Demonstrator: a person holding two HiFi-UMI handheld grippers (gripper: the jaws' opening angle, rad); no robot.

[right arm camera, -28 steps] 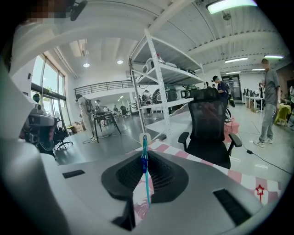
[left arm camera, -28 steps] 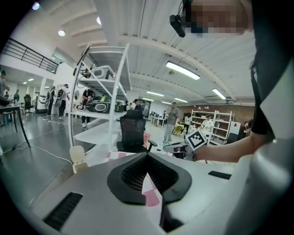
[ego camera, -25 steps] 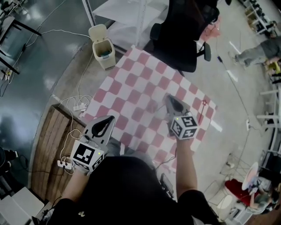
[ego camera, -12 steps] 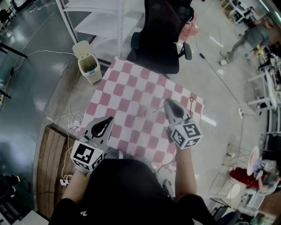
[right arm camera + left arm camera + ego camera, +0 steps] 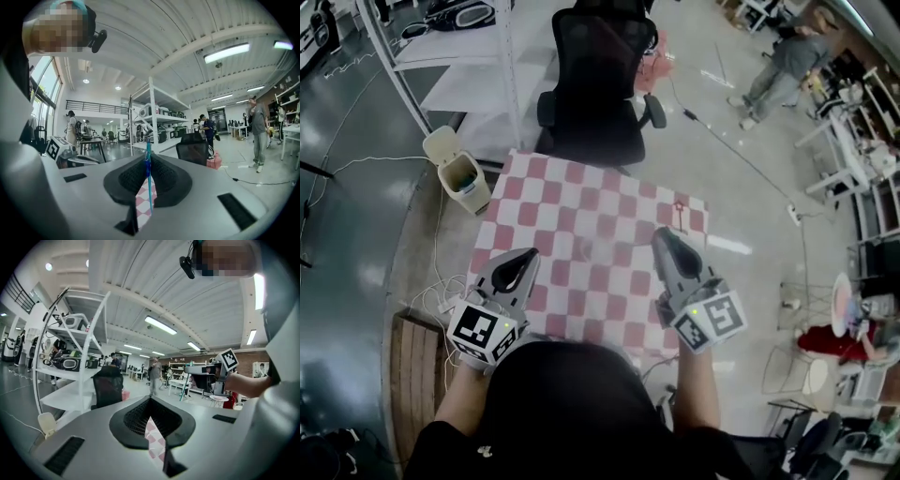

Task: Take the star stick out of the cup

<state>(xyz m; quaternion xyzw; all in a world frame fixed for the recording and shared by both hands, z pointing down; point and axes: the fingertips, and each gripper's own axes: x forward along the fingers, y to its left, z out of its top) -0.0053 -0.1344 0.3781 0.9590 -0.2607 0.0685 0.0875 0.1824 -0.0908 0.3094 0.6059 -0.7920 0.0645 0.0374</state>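
My right gripper is shut on a thin blue stick that stands upright between its pads, thicker at its top end. In the head view this gripper hovers over the right half of the checkered table, to the right of a faint clear cup. A red star stick lies on the cloth near the far right corner. The left gripper is shut and holds nothing, over the table's near left edge; in its own view its jaws meet at the tips.
A black office chair stands at the table's far side, a small bin off the far left corner. Cables and a power strip lie on the floor at the left. White shelving is behind; a person stands far right.
The head view has swung, so the table sits lower left in the picture. My right gripper has drawn back to the right, away from the cup, still holding the blue stick. The left gripper has hardly moved.
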